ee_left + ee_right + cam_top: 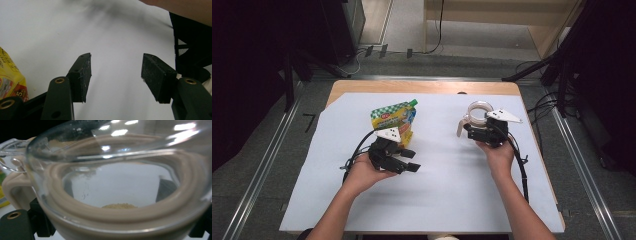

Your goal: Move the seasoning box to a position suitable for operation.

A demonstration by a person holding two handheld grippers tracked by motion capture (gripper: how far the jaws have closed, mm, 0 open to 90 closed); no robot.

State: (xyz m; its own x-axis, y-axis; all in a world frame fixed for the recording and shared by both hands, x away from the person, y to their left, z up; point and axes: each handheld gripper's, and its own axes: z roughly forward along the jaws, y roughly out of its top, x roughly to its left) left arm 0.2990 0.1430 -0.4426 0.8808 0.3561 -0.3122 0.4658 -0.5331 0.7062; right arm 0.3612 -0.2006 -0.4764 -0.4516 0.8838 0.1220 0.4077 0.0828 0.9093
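From above, the right tool [477, 131] was clamped on a glass jug [475, 116] held over the white table [452, 200], its own view adding brown powder [119, 206] inside, while the left tool [404, 162], jaws apart and empty, lay beside a yellow pouch [395, 120].

Two handheld grippers are at work over one table [432, 86] covered by a single white sheet [447, 190]: the left gripper [408, 159] and the right gripper [468, 129], one in each of a person's two hands. Two items are on the sheet, one green-and-yellow spouted pouch [398, 116] and one clear glass pitcher [476, 113] with a single beige handle.
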